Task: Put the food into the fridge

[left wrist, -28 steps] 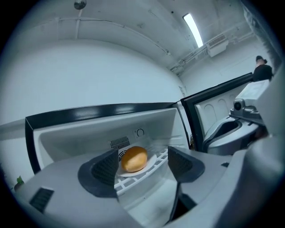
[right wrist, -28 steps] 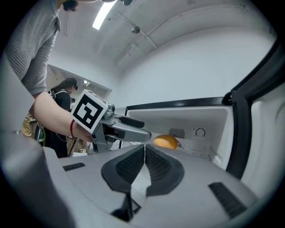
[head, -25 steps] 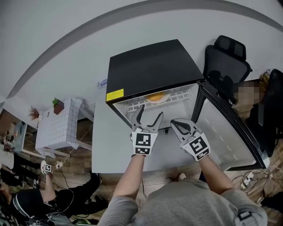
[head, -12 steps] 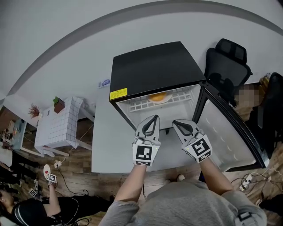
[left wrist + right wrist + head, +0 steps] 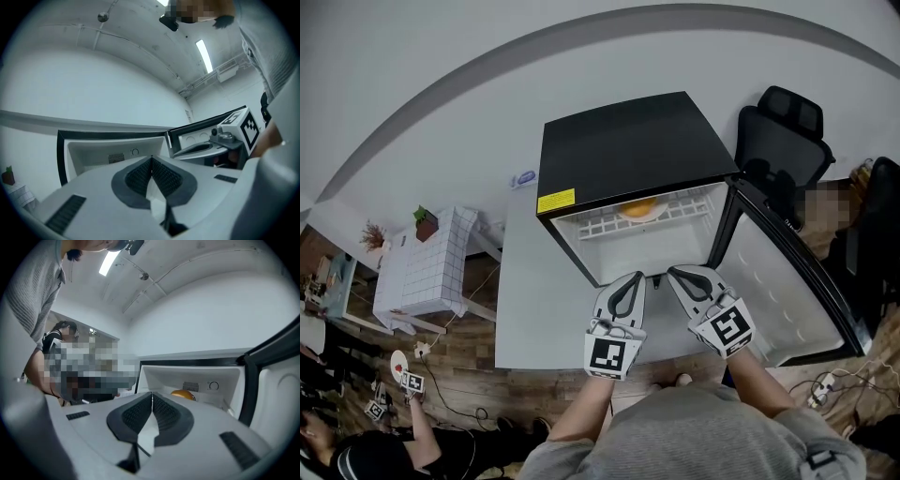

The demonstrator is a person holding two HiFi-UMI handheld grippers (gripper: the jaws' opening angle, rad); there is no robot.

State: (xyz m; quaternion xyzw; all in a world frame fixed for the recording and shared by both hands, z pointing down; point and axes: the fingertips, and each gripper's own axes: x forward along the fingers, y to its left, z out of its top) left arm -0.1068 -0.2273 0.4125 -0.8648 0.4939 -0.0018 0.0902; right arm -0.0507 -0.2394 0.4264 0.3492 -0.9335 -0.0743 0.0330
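A: What sits at the far left?

B: A small white tiled table [image 5: 425, 267] with a potted plant [image 5: 423, 223] on it, well apart from the counter [image 5: 528, 298].

A: And on the counter?

B: A black fridge [image 5: 628, 150] with a yellow label [image 5: 555, 201] on its top left corner. Its door [image 5: 773, 281] stands swung open to the right.

A: Where are the person's tools?

B: Both are near the fridge's open front. The left hand-held gripper [image 5: 635, 277] points level at the cavity with its jaws pressed together and nothing between them. Its own view shows the ribbed pads [image 5: 140, 176] meeting at the tip.

A: And the food?

B: An orange food item [image 5: 639, 207] lies on the white wire shelf [image 5: 605, 224] inside the fridge, toward the far wall. It is apart from both tools.

A: The other tool?

B: The right hand-held gripper [image 5: 673, 273] is just beside the left one, also level. Its jaws are closed on nothing, and the food shows beyond them in its own view.

A: Further right?

B: A black office chair [image 5: 780, 131] stands past the fridge's right side.
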